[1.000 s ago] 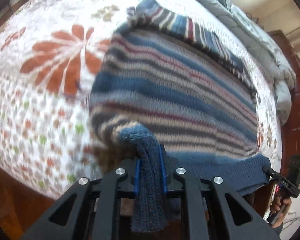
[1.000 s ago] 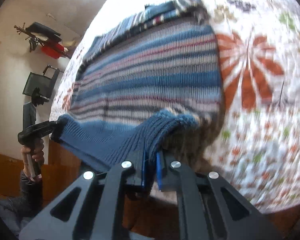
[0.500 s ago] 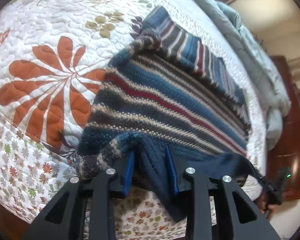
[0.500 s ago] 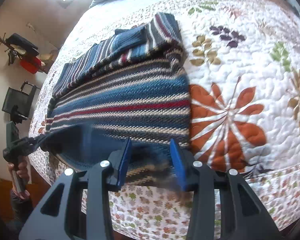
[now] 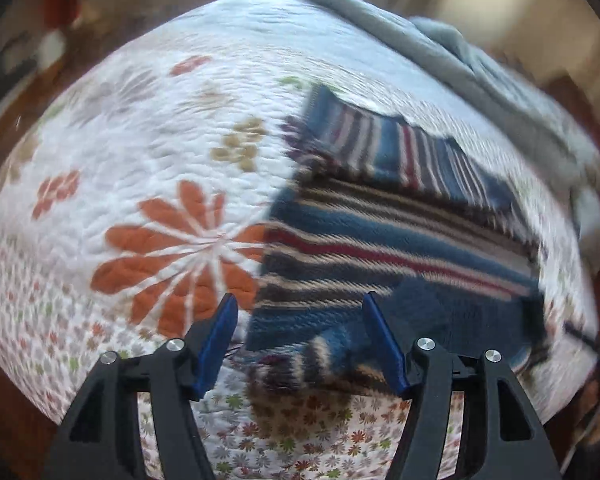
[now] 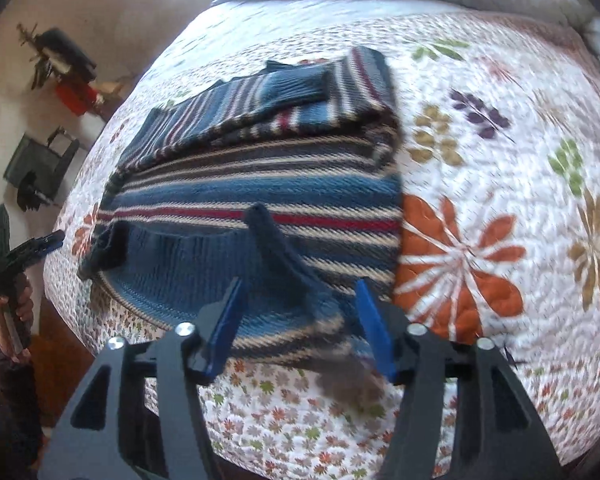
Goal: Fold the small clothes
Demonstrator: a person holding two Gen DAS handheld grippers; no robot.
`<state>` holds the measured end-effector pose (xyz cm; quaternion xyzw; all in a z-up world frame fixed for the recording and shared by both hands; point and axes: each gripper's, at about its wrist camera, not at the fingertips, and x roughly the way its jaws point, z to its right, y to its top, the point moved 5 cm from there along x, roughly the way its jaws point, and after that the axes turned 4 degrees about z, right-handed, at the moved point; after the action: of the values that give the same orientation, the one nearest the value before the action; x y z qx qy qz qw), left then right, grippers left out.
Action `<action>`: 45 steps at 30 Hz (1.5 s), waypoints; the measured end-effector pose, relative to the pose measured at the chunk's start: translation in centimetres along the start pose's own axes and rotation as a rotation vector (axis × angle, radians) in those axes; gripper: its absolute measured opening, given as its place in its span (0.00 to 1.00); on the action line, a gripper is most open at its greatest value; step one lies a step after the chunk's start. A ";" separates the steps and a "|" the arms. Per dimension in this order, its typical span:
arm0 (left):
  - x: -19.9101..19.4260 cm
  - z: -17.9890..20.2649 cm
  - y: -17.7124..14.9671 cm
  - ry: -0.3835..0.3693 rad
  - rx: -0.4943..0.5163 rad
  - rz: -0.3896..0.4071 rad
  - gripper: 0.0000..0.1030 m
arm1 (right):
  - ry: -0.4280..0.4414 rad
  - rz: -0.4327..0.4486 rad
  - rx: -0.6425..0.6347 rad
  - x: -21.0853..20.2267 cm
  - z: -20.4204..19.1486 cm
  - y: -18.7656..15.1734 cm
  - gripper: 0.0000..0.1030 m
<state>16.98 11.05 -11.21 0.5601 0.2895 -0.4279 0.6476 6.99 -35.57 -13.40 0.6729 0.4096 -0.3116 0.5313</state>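
A blue, cream and red striped knit sweater (image 5: 388, 236) lies folded on the floral quilt, its ribbed blue hem at the near edge of the bed. It also shows in the right wrist view (image 6: 260, 184). My left gripper (image 5: 300, 336) is open, its blue pads on either side of the near left corner of the hem, holding nothing. My right gripper (image 6: 300, 320) is open over the near right corner, where a fold of blue hem (image 6: 276, 248) stands up between the jaws. The left gripper also shows at the far left of the right wrist view (image 6: 40, 244).
The white quilt with orange flowers (image 6: 460, 256) covers the bed. A grey duvet (image 5: 480, 76) is bunched along the far side. Wooden floor (image 6: 68, 360) lies below the near bed edge. Dark items hang on the wall (image 6: 60, 64) at left.
Both grippers held the sweater's hem, carried it over the body, then opened and let go. The hem now lies folded up on the sweater and both grippers have drawn back.
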 end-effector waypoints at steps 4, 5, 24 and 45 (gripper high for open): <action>1.2 4.4 -1.0 -0.007 0.188 -0.012 0.63 | 0.004 -0.031 -0.071 1.2 -2.0 0.7 0.67; 1.4 5.3 -1.3 -0.002 0.232 -0.012 0.63 | 0.004 -0.038 -0.081 1.4 -2.3 0.8 0.68; 2.7 2.1 -6.9 0.066 0.481 -0.048 0.66 | -0.054 -0.123 -0.084 2.5 -0.8 -3.2 0.69; 2.3 -4.1 -3.2 -0.012 0.144 -0.080 0.55 | -0.025 -0.139 -0.021 3.9 0.0 -3.9 0.70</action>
<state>15.68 14.51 -15.55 0.5907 0.2760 -0.4766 0.5897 5.37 -34.30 -18.54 0.6332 0.4522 -0.3516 0.5206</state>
